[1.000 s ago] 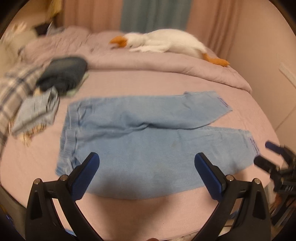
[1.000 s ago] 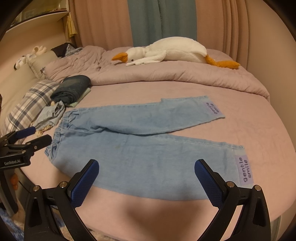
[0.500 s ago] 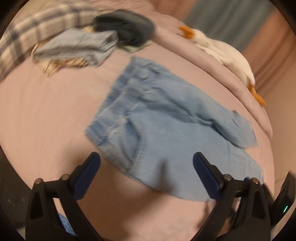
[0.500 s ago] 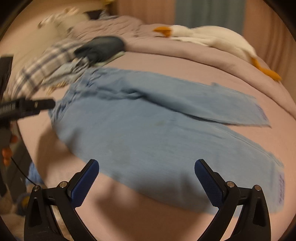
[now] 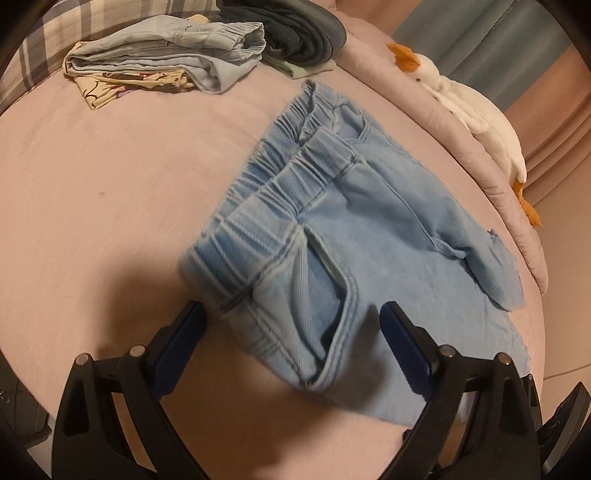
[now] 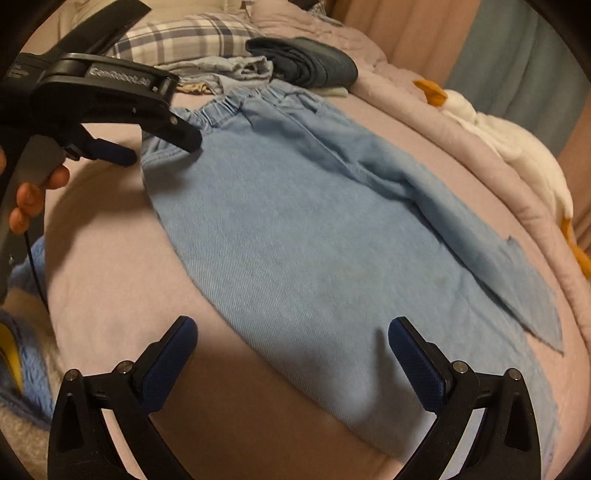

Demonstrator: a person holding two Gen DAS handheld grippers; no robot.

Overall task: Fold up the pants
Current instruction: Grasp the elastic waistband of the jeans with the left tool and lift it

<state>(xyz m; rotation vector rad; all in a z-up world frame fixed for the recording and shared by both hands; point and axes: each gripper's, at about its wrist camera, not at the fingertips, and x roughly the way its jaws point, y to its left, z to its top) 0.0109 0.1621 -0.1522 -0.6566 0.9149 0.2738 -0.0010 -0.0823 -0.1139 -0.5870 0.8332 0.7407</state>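
Observation:
Light blue denim pants [image 5: 362, 229] lie spread flat on the pink bed, waistband [image 5: 258, 221] toward the left, legs running to the right. My left gripper [image 5: 291, 321] is open, its pads either side of the near waistband corner and pocket. In the right wrist view the left gripper [image 6: 159, 144] hovers at that same corner of the pants [image 6: 314, 240]. My right gripper [image 6: 291, 339] is open and empty, low over the near edge of the front leg.
Folded clothes [image 5: 173, 55] and a dark rolled garment [image 5: 295, 33] lie beyond the waistband, by a plaid pillow [image 6: 177, 37]. A white goose plush [image 5: 476, 114] lies on the rumpled duvet at the far side. The bed's edge is just below both grippers.
Both grippers have dropped closer to the bed and swung left. The left one has closed in on the near waistband corner; the right now sits at the front leg's edge.

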